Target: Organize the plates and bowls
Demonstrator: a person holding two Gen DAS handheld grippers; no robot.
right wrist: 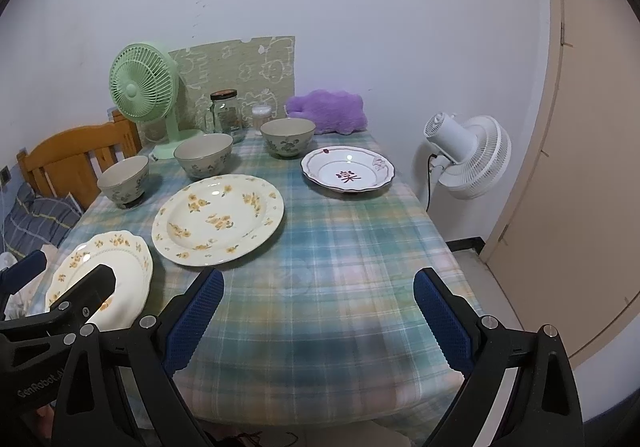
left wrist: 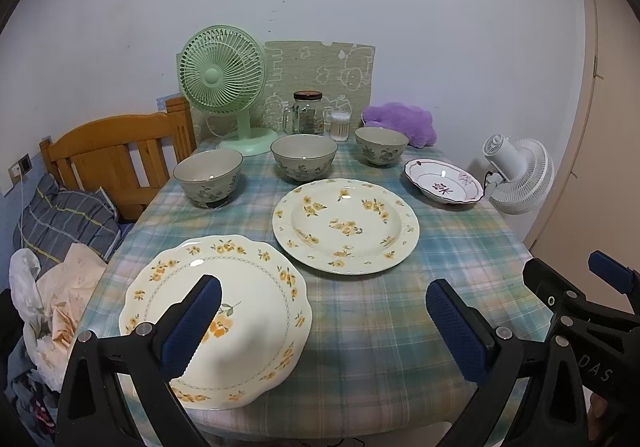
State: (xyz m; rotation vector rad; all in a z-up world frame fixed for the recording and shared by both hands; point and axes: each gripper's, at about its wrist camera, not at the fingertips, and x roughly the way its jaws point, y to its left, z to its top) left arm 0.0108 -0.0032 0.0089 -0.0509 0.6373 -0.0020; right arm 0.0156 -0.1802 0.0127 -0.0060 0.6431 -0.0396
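While both grippers are hovering above the near edge of the plaid tablecloth [right wrist: 340, 247], neither is grasping anything: the left gripper [left wrist: 320, 327] is standing spread wide over the scalloped yellow-flower plate [left wrist: 240, 287] at the near left, and the right gripper [right wrist: 318, 311] is likewise spread over bare cloth. A round yellow-flower plate [left wrist: 346, 225] is lying mid-table, and a white plate with a red mark [left wrist: 443, 186] is sitting toward the far right. Three grey-green bowls [left wrist: 208, 176] [left wrist: 304, 162] [left wrist: 381, 151] are standing apart in a row behind the plates. A green fan [left wrist: 220, 87], a glass jar [left wrist: 307, 113] and a purple cushion [left wrist: 404, 123] are lining the wall; the small container beside the jar is possibly holding cotton swabs.
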